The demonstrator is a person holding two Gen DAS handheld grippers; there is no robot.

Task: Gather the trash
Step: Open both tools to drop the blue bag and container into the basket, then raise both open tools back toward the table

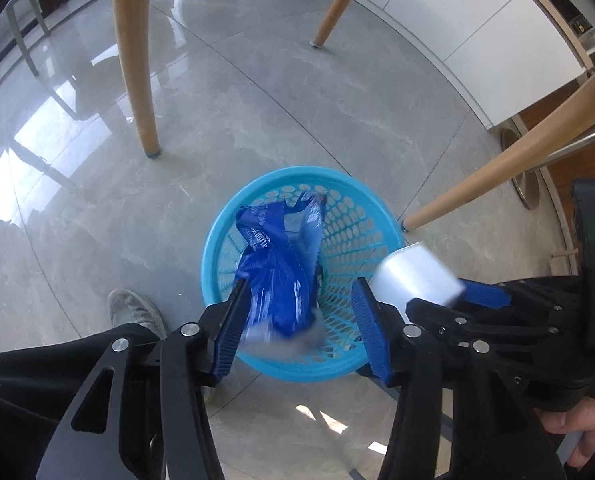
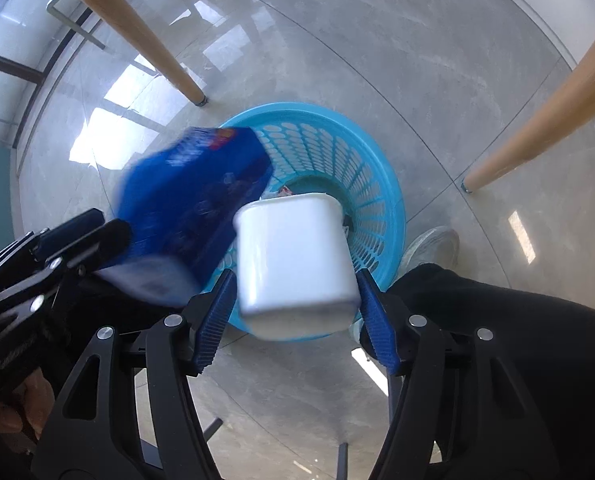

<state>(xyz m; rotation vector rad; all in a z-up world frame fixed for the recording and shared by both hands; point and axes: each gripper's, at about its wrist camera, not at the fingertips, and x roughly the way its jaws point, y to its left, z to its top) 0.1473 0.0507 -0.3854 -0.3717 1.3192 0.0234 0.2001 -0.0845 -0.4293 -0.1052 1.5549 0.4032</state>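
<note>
Blue wrapper [image 1: 275, 276] and white cup [image 2: 295, 258] sit between parted jaws, seemingly loose.

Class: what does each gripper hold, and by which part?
Neither grips: the blue wrapper and white cup lie loose between open jaws, over the basket.

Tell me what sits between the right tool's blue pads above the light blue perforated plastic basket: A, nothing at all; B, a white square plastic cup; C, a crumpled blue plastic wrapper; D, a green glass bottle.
B: in the right wrist view the white square plastic cup lies between the right tool's pads, over the light blue perforated plastic basket.
</note>
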